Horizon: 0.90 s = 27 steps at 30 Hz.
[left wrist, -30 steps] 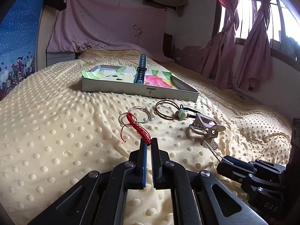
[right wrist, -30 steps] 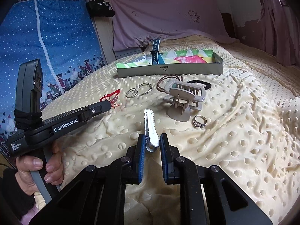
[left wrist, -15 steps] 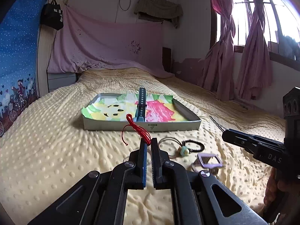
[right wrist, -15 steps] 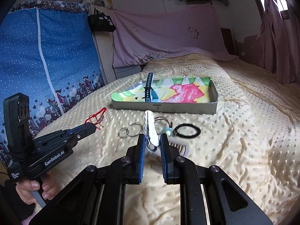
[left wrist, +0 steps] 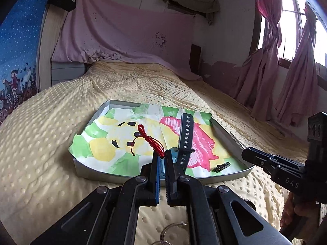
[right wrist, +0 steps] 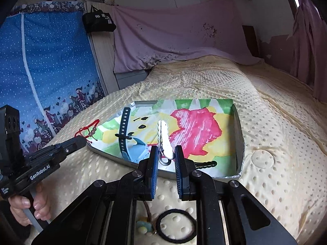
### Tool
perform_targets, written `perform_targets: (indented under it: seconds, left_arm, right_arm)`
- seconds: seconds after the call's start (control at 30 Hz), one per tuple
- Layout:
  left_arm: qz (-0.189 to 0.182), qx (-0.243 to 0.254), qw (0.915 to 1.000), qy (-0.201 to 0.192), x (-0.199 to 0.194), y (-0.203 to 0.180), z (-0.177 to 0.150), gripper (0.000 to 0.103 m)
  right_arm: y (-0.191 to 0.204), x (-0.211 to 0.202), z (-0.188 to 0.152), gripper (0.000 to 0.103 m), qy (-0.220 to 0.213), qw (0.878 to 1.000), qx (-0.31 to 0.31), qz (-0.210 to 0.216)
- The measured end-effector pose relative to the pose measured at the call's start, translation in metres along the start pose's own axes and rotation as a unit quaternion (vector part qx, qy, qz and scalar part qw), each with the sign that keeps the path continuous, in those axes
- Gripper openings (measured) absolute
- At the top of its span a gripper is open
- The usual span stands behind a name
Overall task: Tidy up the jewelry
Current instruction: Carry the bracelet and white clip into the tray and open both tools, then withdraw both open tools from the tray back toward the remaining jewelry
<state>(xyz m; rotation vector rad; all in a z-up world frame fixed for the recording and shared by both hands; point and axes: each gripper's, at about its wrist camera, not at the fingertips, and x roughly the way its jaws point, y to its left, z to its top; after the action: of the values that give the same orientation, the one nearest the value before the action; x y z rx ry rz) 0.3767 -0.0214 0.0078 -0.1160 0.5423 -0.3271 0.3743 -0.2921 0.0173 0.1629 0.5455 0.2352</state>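
We see the tray [right wrist: 239,130] on the yellow bed [right wrist: 276,122] holding a watch strap [right wrist: 123,130] and dark clip [right wrist: 206,164]. Left gripper [left wrist: 161,157] jaws pinch the red bracelet [left wrist: 150,140], right gripper [right wrist: 165,159] jaws grasp the white clip [right wrist: 164,138], both above it.

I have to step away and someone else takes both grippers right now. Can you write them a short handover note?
Left gripper: shut on the red cord bracelet, held above the tray.
Right gripper: shut on the white hair clip, also over the tray.
Already in the tray: the dark watch strap and a small dark clip.
Left to do: release both pieces into the tray, then fetch the black hair tie, the bead-charm cord and the metal rings from the bedspread.
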Motion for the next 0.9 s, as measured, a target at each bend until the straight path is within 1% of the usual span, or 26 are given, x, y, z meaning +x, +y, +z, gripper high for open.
perform_targets:
  seconds: [0.03,0.17,0.37,0.5,0.57,0.77,0.83,0.9]
  left_arm:
    - [-0.002,-0.002,1.0,0.008,0.006,0.0,0.0,0.004]
    - [0.002,0.0,0.9993,0.037,0.027,-0.003,-0.004,0.004]
    - [0.009,-0.002,0.9985,0.054,0.037,-0.002,-0.012,0.005]
    - [0.006,-0.013,0.9979,0.063,0.041,0.001,-0.013,0.005]
    - [0.014,-0.018,0.9976,0.066,0.041,0.003,-0.012,0.005]
    - [0.016,-0.04,0.9962,0.076,0.039,0.008,-0.01,0.006]
    - [0.017,-0.042,0.9962,0.075,0.035,0.007,-0.01,0.009]
    - [0.018,-0.039,0.9965,0.072,0.029,0.005,-0.01,0.018]
  right_arm:
    - [-0.002,0.007,0.002,0.014,0.003,1.0,-0.001,-0.001]
    - [-0.012,0.038,0.005,0.014,0.037,0.999,0.01,0.013]
    - [-0.017,0.074,-0.007,0.014,0.088,0.996,0.013,0.015]
    - [-0.018,0.082,-0.012,0.014,0.09,0.996,0.022,0.016]
    - [-0.017,0.085,-0.012,0.014,0.091,0.996,0.02,0.014]
    - [-0.021,0.08,-0.012,0.015,0.095,0.995,0.018,0.011]
    - [-0.022,0.079,-0.012,0.02,0.095,0.995,0.019,0.008]
    - [-0.024,0.075,-0.012,0.03,0.092,0.996,0.02,0.002]
